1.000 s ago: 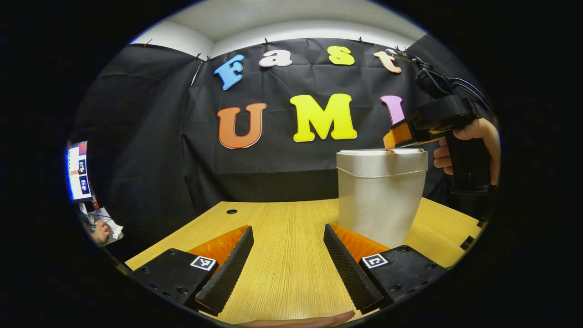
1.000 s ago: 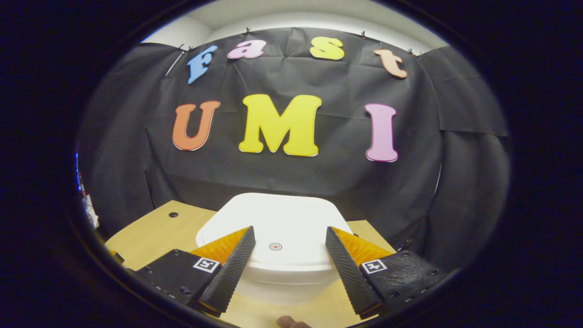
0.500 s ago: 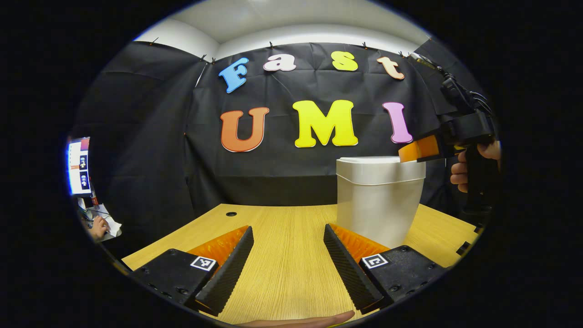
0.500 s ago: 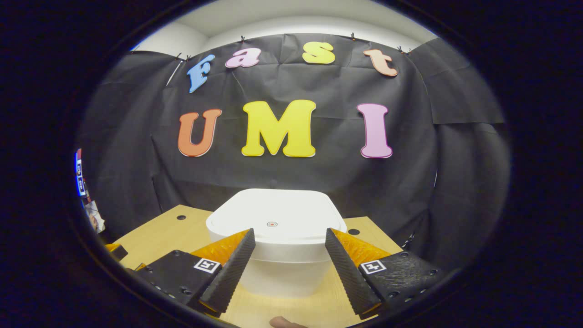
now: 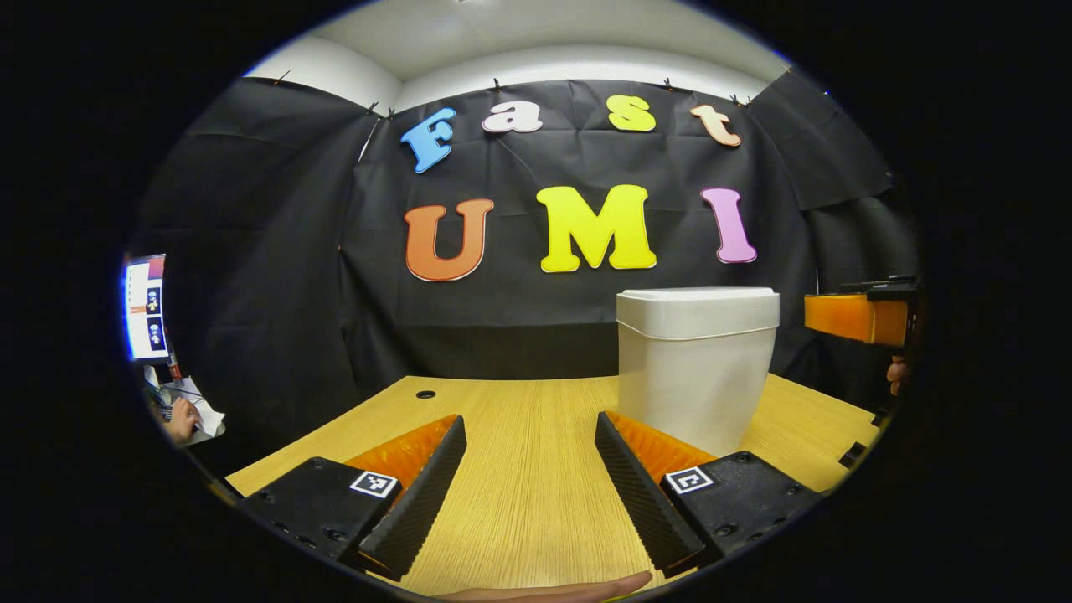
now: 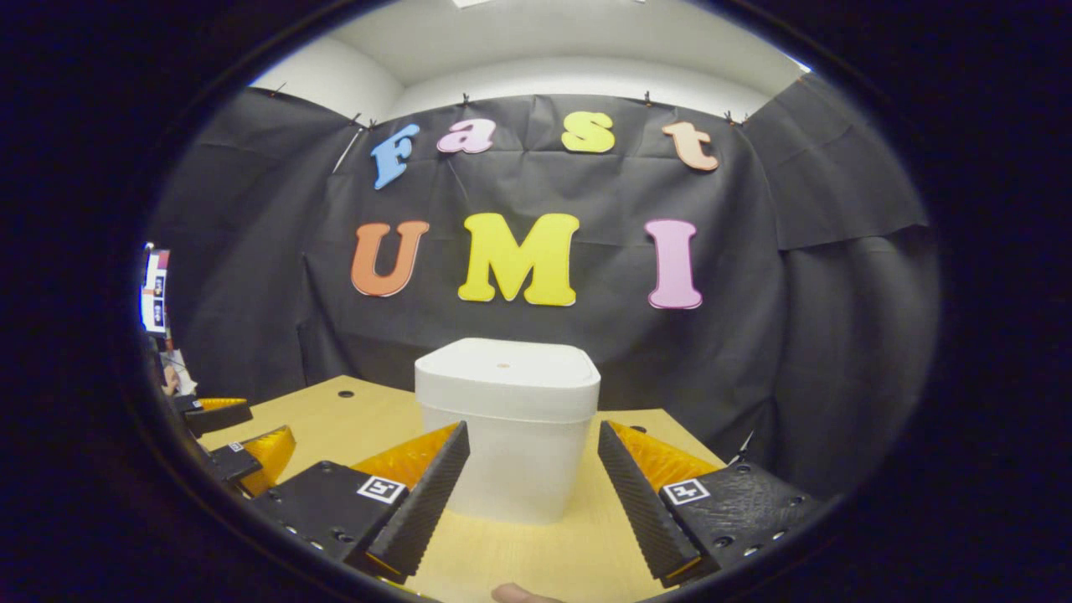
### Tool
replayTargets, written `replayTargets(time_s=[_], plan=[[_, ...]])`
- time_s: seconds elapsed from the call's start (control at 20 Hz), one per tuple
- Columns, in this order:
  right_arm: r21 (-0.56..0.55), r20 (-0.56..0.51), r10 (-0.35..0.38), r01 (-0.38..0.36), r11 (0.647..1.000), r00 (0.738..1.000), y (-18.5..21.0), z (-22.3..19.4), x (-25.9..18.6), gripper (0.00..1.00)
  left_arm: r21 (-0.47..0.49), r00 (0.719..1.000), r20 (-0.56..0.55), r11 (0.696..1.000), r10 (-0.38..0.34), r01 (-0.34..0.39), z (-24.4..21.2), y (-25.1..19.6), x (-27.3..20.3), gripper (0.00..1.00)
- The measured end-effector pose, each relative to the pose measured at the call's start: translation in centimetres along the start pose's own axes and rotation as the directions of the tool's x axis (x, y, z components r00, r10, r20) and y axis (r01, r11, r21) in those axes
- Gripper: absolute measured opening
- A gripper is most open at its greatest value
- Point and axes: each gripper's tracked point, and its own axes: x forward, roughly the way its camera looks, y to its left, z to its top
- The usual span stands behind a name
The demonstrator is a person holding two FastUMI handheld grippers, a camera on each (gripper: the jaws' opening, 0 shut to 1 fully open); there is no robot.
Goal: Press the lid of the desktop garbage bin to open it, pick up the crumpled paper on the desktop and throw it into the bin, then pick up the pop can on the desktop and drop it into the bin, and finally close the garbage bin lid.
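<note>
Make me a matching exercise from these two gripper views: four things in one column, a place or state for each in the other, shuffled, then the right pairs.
Things
1. bin lid
2. left gripper
3. right gripper
4. garbage bin

Places or states
A. stands on the wooden table
B. closed
C. open, low over the bare tabletop, the bin ahead to one side
D. open, facing the bin straight on, not touching it

Pairs: 1-B, 2-C, 3-D, 4-A

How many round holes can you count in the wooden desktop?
2 are clear. One hole lies at the desktop's far left corner. A second hole lies right of the bin; others may be hidden behind it.
</note>
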Motion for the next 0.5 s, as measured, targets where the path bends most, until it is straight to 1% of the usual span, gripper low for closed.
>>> replayTargets(time_s=[0.2,0.3,0.4,0.5], plan=[[-0.014,0.03,-0.046,0.047,0.999,0.998,-2.1,-1.2,-2.9,0.95,0.002,1.0,0.006,1.0,-0.015,0.015,0.2,-0.7,-0.5,1.0],[0.032,0.031,-0.056,0.055,0.998,0.998,-2.6,-2.3,-4.1,0.95,0.005,1.0,0.013,1.0,-0.023,0.023,0.4,-1.0,-0.8,1.0],[0.055,0.034,-0.049,0.047,0.997,0.998,-2.7,-3.3,-5.0,0.95,0.006,0.999,0.021,1.0,-0.026,0.026,0.6,-1.2,-1.3,1.0],[0.029,0.053,-0.082,0.081,0.996,0.995,-3.8,-3.9,-5.5,0.95,0.004,0.999,0.026,1.0,-0.03,0.03,0.7,-1.4,-1.5,1.0]])
